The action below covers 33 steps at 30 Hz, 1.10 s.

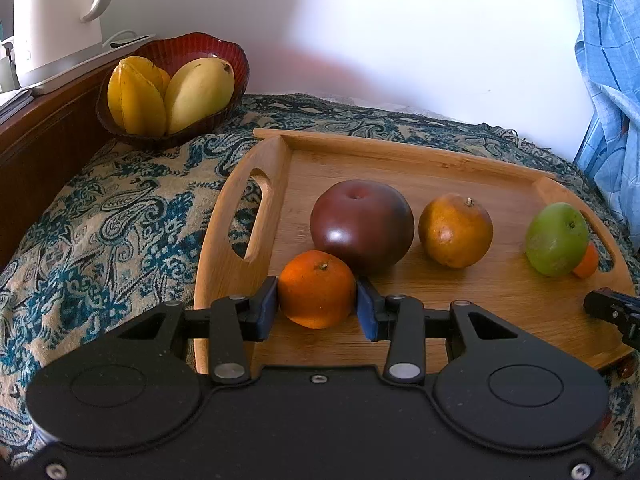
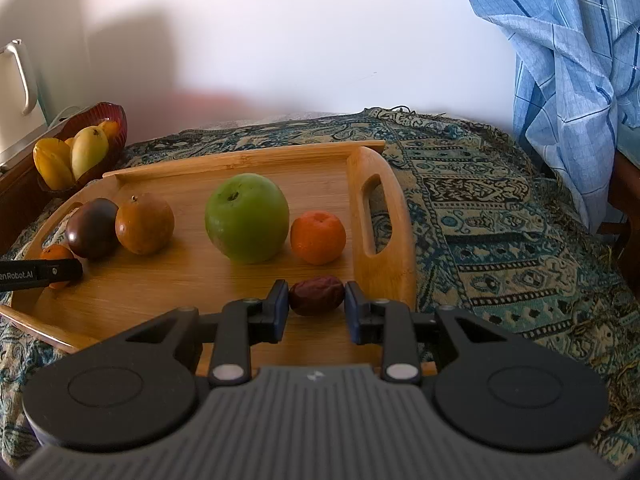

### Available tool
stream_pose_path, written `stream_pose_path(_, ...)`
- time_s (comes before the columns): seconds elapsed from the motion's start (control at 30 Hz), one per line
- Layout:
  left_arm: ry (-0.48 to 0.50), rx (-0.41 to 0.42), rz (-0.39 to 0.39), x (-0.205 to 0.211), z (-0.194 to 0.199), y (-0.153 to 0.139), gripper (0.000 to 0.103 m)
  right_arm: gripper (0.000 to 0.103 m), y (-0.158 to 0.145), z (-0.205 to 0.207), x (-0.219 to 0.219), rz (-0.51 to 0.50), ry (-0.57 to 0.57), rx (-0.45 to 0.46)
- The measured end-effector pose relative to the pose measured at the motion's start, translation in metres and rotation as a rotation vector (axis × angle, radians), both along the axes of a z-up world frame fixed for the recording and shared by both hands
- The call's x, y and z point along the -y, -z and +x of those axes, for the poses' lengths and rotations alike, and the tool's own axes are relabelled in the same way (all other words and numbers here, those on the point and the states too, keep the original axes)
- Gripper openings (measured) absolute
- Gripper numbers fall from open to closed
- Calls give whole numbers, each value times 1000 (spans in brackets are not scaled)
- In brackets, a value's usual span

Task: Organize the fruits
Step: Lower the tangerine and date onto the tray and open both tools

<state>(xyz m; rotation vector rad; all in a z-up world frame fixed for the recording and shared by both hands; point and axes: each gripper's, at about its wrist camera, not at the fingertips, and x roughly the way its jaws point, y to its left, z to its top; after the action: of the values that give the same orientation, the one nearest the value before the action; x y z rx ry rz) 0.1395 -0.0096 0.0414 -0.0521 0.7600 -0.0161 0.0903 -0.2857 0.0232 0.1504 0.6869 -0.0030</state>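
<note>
On a wooden tray [image 1: 440, 300] lie a dark purple round fruit [image 1: 362, 224], a brownish orange [image 1: 456, 230], a green apple [image 1: 556, 238] and two tangerines. My left gripper [image 1: 316, 298] is shut on the near-left tangerine [image 1: 316, 280], a blue pad against each side, and the fruit rests on the tray. My right gripper [image 2: 316, 302] is shut on a small wrinkled dark red date [image 2: 317, 294] at the tray's near right, just in front of the other tangerine [image 2: 318, 236] and the green apple [image 2: 247, 218].
A red ribbed bowl [image 1: 208, 46] at the back left holds a mango [image 1: 198, 92] and a starfruit [image 1: 134, 98]. A white kettle [image 1: 56, 20] stands on a wooden ledge behind it. Paisley cloth [image 2: 500, 240] covers the table. Blue checked fabric [image 2: 560, 60] hangs at the right.
</note>
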Motion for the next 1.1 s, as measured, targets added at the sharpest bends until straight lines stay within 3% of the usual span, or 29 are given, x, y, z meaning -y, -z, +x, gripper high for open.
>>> stream_pose_path(0.73, 3, -1, 2, 1, -2, -1, 40, 42, -2, -3, -4, -18, -12, 15)
stream_pose_path(0.9, 4, 4, -3, -1, -7, -3, 45, 43, -4, -5, -4, -13, -15, 28)
stream_pose_path(1.0, 6, 12, -5, 0, -11, -7, 50, 55, -6, -7, -5, -8, -11, 40)
stream_pose_path(1.1, 10, 24, -5, 0, -15, -11, 57, 59, -8, -10, -4, 2, -5, 55)
